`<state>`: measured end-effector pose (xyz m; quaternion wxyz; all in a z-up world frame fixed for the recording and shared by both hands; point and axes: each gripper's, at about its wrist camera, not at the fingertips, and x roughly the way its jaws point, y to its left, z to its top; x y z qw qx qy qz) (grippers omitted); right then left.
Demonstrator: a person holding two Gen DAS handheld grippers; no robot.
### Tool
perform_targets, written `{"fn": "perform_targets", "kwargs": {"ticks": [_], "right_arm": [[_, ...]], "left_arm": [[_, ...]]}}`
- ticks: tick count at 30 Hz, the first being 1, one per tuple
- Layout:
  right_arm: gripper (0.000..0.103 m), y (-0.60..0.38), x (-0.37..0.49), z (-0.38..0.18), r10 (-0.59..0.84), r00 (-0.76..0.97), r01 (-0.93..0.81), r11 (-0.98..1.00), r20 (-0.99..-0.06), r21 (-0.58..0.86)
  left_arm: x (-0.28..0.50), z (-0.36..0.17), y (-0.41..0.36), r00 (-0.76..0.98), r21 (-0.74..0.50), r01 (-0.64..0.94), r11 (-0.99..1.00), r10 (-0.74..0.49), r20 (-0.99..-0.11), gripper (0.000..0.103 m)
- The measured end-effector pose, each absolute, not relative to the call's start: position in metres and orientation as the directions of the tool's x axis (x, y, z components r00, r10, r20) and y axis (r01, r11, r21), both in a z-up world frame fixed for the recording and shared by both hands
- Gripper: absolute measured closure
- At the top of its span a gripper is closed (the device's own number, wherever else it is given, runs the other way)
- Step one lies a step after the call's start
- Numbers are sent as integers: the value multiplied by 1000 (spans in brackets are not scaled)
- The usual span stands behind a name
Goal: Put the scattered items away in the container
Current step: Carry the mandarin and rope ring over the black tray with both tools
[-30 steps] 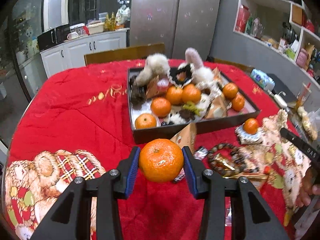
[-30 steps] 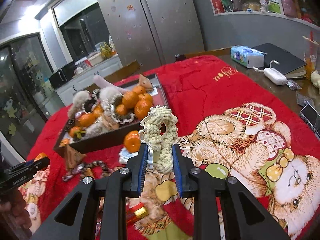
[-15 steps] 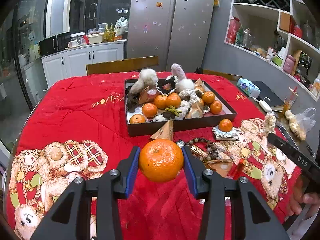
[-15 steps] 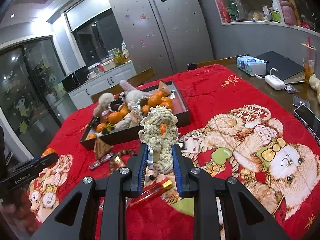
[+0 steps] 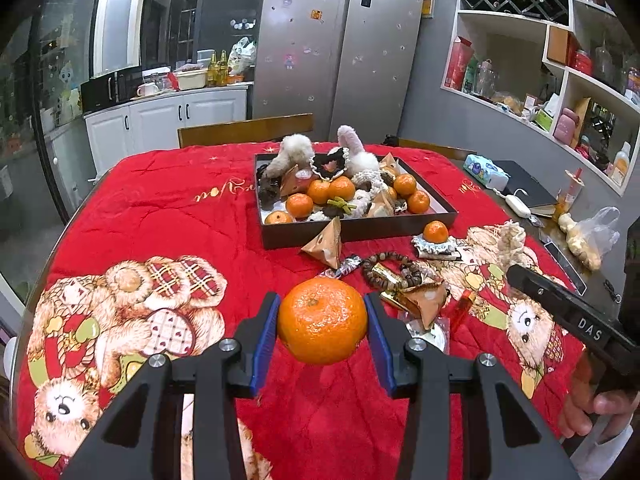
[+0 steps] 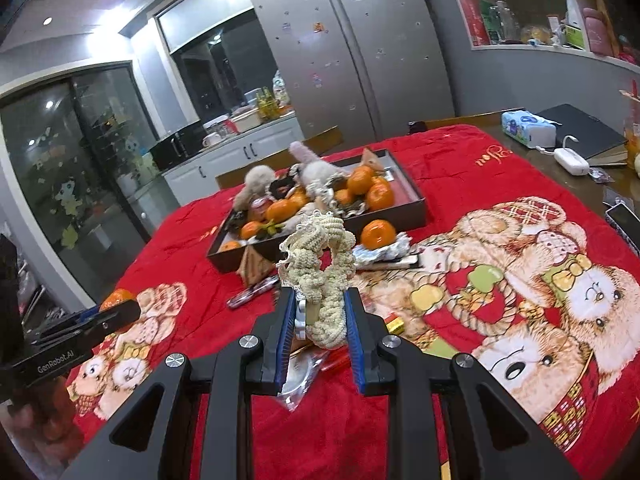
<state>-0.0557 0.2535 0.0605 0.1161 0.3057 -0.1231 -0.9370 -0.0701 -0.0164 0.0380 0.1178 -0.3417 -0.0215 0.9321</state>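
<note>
My left gripper (image 5: 322, 322) is shut on a mandarin orange (image 5: 322, 320), held above the red bear-print cloth. My right gripper (image 6: 318, 314) is shut on a cream crocheted ring (image 6: 320, 268), also off the table. The dark tray (image 5: 360, 230) stands mid-table, well beyond both grippers, filled with oranges, plush toys and snack packets. In front of the tray lie a triangular packet (image 5: 326, 246), a bead bracelet (image 5: 394, 270), a lone orange (image 5: 435, 232) on a doily, gold-wrapped sweets and a red tube (image 5: 464, 306). The right gripper's arm (image 5: 568, 312) shows at the right of the left wrist view.
A tissue pack (image 5: 485, 170), a black laptop (image 5: 524, 184), a white charger (image 5: 518, 206) and a plastic bag (image 5: 592, 236) sit on the bare table at the right. A wooden chair back (image 5: 244, 130) stands behind the table. A phone (image 6: 626, 220) lies at the right edge.
Both grippers have drawn back from the tray and risen a little, each keeping its item. The tray and loose items now look smaller and farther away.
</note>
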Motion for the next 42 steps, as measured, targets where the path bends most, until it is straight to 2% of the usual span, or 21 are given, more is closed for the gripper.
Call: {"fn": "perform_targets", "kwargs": {"ticks": [22, 42], "right_arm": [[79, 233, -81, 69, -364, -754, 226, -925, -546, 304], [79, 207, -144, 94, -416, -723, 313, -909, -552, 276]], "left_arm": [[-79, 43, -4, -738, -92, -238, -967, 242, -630, 59], [-147, 64, -12, -757, -77, -218, -973, 218, -616, 59]]}}
